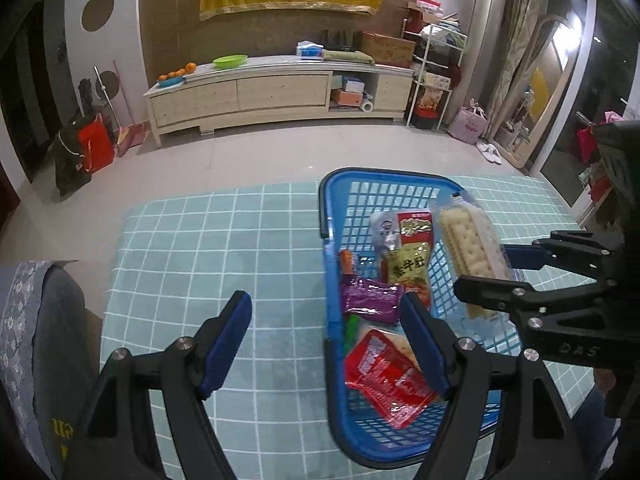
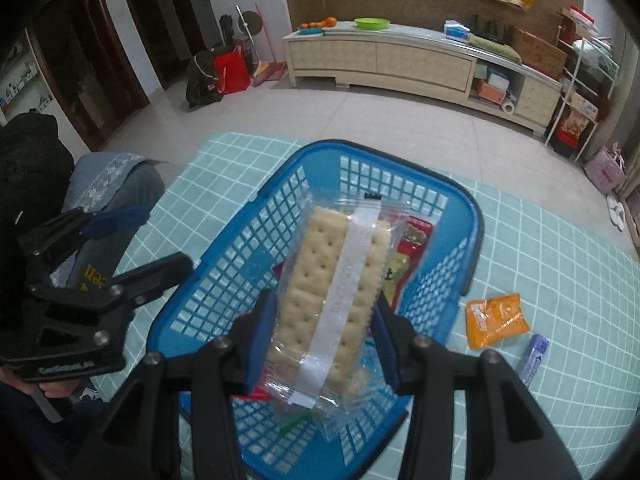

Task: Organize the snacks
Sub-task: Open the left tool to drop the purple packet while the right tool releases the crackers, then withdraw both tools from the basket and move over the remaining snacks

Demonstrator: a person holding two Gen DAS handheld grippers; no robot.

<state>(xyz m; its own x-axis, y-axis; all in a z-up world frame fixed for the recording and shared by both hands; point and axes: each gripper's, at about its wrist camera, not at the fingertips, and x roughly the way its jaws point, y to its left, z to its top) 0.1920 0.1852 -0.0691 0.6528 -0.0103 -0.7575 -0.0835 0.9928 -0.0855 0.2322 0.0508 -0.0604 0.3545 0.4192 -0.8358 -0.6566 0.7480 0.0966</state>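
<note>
A blue plastic basket [image 1: 332, 208] stands on a teal checked tablecloth [image 1: 200, 248]; it also shows in the right wrist view [image 2: 224, 264]. It holds several snack packets, among them a red one [image 1: 384, 380], a purple one [image 1: 370, 298] and a yellow-green one [image 1: 408, 264]. My right gripper [image 2: 324, 340] is shut on a clear pack of crackers [image 2: 332, 276] and holds it above the basket; the pack also shows in the left wrist view [image 1: 472, 248]. My left gripper [image 1: 326, 344] is open and empty, straddling the basket's left wall.
An orange snack packet [image 2: 496, 320] and a purple-blue wrapped bar [image 2: 534, 356] lie on the cloth right of the basket. A chair back with grey floral cloth [image 1: 36, 340] stands at the table's left. A long cabinet [image 1: 280, 92] stands against the far wall.
</note>
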